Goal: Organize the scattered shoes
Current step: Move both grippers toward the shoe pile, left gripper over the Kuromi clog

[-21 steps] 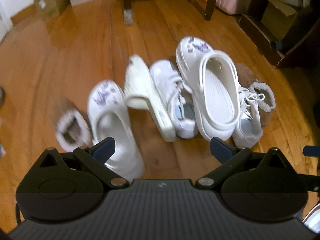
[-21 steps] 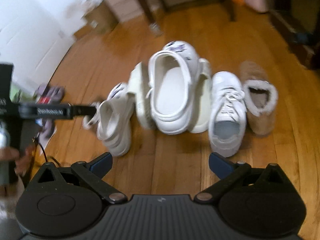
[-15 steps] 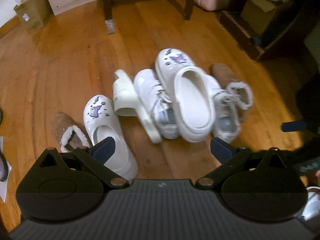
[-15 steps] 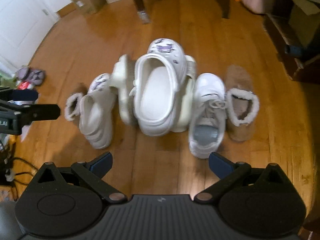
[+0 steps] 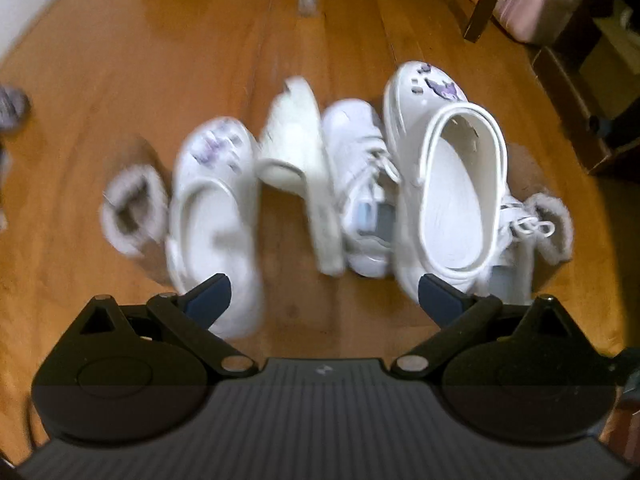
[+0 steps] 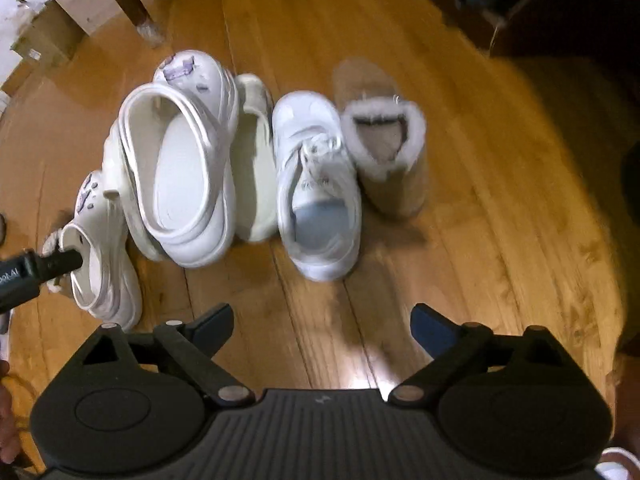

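White clogs [image 6: 180, 176], tan boot [image 6: 394, 160], amber floor [image 6: 500, 200]

1. Bare wooden plank floor [image 6: 320, 320] directly ahead of the right gripper [image 6: 322, 322]; nothing between its wide-apart fingers.
2. Floor right of the tan fur-lined boot [image 6: 390, 160] is free.
3. White lace-up sneaker [image 6: 318, 184], boot and large white clog with purple charms [image 6: 182, 172] sit packed side by side, no gaps.
4. The left gripper [image 5: 324, 300] has floor between the left white clog [image 5: 216, 216] and the pile.

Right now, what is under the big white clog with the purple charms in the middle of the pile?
The big clog lies on a cream slide sandal, showing at its right, and seemingly on a white sneaker in the left wrist view. How they touch underneath is covered.
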A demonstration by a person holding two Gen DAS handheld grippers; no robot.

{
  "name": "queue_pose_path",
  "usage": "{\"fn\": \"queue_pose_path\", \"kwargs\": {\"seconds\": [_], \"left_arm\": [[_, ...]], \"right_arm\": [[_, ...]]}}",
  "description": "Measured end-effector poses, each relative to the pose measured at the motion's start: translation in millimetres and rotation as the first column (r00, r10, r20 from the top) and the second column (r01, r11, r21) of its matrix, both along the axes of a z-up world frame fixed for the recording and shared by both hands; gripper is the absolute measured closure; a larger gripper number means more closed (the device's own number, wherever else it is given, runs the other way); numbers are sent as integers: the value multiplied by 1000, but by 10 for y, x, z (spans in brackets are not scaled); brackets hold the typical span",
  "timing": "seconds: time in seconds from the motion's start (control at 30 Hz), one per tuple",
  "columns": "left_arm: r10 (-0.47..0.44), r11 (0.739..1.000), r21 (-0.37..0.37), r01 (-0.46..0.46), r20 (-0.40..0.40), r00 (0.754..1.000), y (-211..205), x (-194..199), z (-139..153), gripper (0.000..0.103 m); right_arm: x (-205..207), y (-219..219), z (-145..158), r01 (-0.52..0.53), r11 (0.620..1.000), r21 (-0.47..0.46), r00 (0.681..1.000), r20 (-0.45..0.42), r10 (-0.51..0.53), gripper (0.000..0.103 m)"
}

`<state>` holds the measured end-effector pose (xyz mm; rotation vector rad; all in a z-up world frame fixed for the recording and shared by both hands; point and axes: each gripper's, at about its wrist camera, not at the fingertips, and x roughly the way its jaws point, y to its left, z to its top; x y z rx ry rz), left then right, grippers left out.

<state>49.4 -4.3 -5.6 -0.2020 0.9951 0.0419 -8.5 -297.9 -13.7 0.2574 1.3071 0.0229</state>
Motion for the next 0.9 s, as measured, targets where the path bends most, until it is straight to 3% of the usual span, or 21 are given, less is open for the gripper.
{"fn": "queue_pose_path", "kwargs": {"seconds": [0.07,0.13,0.2,0.3,0.37,0.4,0.53,0.8,0.9], "left_arm": [[-35,999,35,35,8,999,-75,43,23,2],[-23,1000,-7,22,-84,996,-193,124,-78,2],[-5,999,-46,0,-114,994,-216,198,-103,1],[-34,999,-28,31,-140,990,-276,280,-155,1],[-51,998,16,53,-117,992,-379,301,-170,0],[-64,993,89,72,-92,994,-459,337,-169,0],[-76,993,90,81,-59,995,-492,422,-215,0],[-94,993,64,94,0,996,-534,584,-313,0],[-101,994,55,100,22,995,-549,645,-350,1]], "right_arm": [[4,7,-58,25,1000,10,999,-30,-25,8],[-10,92,-88,16,1000,-1,998,-60,-16,8],[-18,227,-95,-19,1000,-13,996,-84,18,8],[-93,373,-21,-81,997,-18,995,-67,79,8],[-133,445,78,-130,990,-57,991,-38,128,8],[-144,469,122,-152,984,-94,988,-25,150,8],[-163,488,174,-175,966,-192,984,4,179,7],[-164,361,98,-157,983,-93,988,-9,157,7],[-207,262,104,-100,993,-70,995,-20,99,7]]}}
